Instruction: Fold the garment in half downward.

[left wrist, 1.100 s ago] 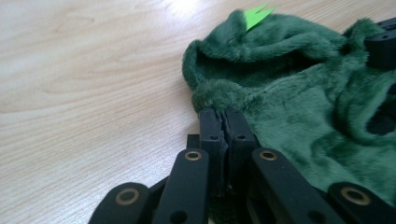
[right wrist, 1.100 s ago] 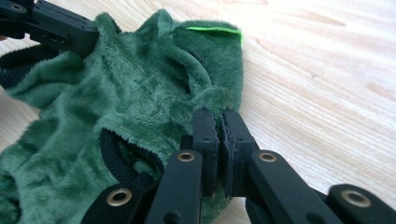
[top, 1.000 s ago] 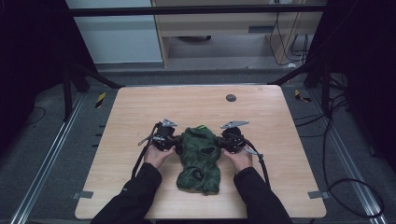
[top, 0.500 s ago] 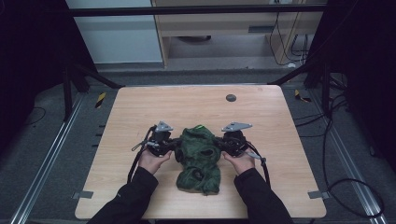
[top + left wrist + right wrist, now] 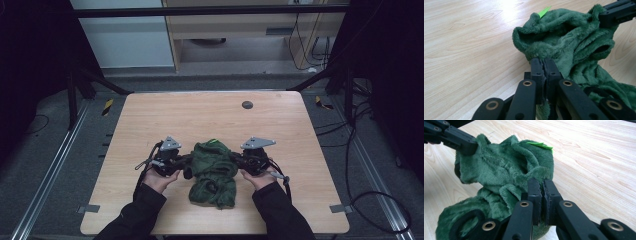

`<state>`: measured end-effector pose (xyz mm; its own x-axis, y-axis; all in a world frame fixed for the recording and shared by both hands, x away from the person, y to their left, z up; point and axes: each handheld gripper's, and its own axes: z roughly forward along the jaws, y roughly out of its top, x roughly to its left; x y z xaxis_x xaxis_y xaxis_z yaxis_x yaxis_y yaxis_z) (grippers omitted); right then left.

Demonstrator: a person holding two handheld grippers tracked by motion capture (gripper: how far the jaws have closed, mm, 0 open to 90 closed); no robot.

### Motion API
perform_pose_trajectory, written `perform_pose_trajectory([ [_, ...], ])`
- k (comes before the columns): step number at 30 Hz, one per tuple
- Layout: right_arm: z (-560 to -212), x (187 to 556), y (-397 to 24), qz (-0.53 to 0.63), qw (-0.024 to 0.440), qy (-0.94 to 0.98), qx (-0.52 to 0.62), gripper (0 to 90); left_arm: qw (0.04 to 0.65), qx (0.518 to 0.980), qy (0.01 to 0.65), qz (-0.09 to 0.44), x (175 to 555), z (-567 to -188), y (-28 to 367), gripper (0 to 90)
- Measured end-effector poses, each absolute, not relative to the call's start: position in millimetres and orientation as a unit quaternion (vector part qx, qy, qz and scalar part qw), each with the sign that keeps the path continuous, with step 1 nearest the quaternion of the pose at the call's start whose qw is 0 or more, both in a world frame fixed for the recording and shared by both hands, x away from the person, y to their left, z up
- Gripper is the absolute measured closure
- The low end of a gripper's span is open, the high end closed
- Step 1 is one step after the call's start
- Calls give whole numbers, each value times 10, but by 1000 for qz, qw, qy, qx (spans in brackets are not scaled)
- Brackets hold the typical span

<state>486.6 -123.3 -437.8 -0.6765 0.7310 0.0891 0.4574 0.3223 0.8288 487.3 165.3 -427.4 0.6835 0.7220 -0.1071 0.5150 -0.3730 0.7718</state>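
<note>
A dark green fleece garment (image 5: 214, 170) with a bright green tag (image 5: 544, 11) hangs bunched between both grippers over the near half of the wooden table (image 5: 200, 120). My left gripper (image 5: 189, 165) is shut on its left edge; in the left gripper view the jaws (image 5: 543, 67) pinch a fold of fleece (image 5: 574, 42). My right gripper (image 5: 233, 161) is shut on the opposite edge, with fleece (image 5: 504, 167) pinched at the jaw tips (image 5: 542, 188). The garment's lower part lies crumpled on the table toward the person. Each gripper view shows the other gripper's black jaw at a top corner.
A small dark round disc (image 5: 247, 104) is set in the table near the far edge. Black cables (image 5: 142, 170) trail from the grippers by the person's sleeves. Metal frame rails run along both sides of the table, with dark floor beyond.
Both grippers have drawn toward the person and risen slightly, carrying the garment's upper edge with them. The jaws have stayed shut on the fleece.
</note>
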Motion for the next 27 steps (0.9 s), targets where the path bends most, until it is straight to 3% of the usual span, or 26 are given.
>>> perform_pose_trajectory([
  [27, -4468, 4441, -1205, 454, 124, 814, 342, 856, 402, 834, 363, 104, 4497, -4357, 1675, 877],
])
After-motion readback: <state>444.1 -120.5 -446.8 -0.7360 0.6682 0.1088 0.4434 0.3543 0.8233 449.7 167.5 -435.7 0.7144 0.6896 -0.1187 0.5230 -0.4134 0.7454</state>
